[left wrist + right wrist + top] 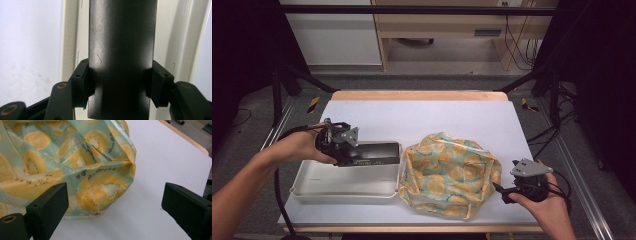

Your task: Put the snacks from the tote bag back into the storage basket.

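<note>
Black box (374, 153) clamped in left gripper (120, 82) over white tray (343, 185); may snag tray rim. Right gripper (113, 212) jaws apart by fruit-print bag (62, 160).

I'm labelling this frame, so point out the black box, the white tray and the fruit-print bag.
black box (374, 153), high view, on its top face.
white tray (347, 192), high view, on its near rim.
fruit-print bag (452, 172), high view, on the middle of the fabric.
</note>
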Tool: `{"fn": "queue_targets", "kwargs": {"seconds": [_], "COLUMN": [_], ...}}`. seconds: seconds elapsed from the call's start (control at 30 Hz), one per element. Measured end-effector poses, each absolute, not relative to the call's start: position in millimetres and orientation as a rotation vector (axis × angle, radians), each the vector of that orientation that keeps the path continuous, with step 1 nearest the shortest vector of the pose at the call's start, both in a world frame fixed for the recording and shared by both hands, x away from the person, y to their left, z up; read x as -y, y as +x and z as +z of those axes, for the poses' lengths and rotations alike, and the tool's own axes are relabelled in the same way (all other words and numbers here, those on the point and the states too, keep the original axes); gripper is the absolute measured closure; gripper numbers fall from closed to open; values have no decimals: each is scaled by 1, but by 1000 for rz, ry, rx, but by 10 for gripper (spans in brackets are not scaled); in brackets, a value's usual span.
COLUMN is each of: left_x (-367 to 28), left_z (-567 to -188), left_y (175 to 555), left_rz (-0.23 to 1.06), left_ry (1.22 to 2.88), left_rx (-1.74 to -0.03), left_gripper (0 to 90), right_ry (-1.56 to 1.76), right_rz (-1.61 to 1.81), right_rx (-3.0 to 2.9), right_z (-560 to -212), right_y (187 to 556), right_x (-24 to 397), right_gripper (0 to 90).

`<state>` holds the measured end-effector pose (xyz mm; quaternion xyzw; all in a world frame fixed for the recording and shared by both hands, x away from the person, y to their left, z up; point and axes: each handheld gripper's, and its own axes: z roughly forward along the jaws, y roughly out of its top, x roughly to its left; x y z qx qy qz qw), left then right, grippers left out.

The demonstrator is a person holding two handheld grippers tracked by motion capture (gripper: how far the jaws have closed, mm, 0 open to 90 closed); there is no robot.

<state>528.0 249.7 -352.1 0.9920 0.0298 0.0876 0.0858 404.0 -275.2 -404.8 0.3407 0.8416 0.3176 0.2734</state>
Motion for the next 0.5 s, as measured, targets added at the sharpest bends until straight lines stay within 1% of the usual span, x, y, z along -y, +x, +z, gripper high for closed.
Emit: {"fn": "queue_targets", "kwargs": {"seconds": [0.2,0.5], "left_x": [-254,-253], "left_z": [-365,-375], "left_y": [530,530], "left_rz": [226,208], "left_ry": [2964,2967], "left_rx": [-90,-60], "left_gripper": [434,434], "right_ry": [917,913], "right_rz": [849,849], "right_rx": [-2267,-2274], "right_z": [-406,-407], "right_y": [405,405], "right_x": [276,274], "right_gripper": [76,76]}}
